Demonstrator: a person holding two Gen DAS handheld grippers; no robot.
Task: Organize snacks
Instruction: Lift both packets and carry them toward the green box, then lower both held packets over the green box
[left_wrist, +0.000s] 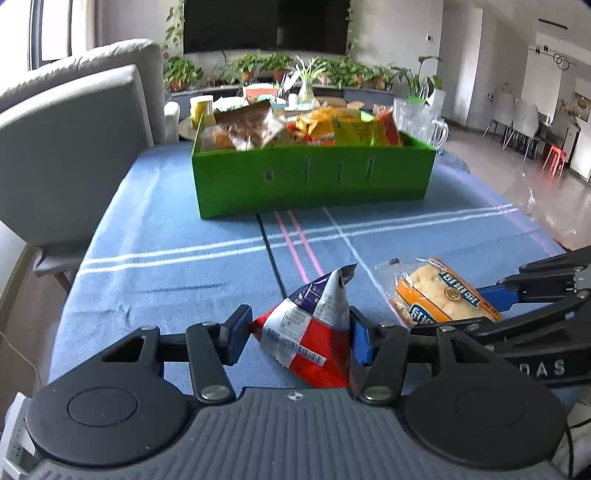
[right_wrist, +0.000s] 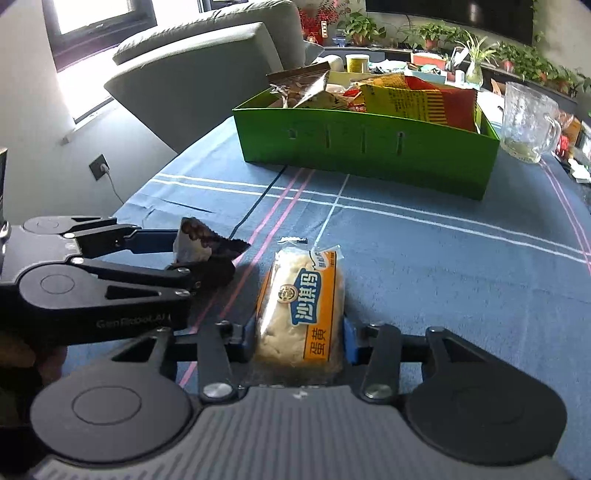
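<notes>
Left wrist: left claw (left_wrist: 299, 334) pinching triangular snack packet (left_wrist: 314, 332), tablecloth (left_wrist: 166, 258).

Glossy crinkled plastic snack packet (left_wrist: 310, 332), matt woven tablecloth (left_wrist: 166, 236), smooth green cardboard box (left_wrist: 314, 177)

Bright daylight from the window (right_wrist: 92, 26), glare on the floor (left_wrist: 535, 192) — fisheye-bent edges, soft background blur.
</notes>
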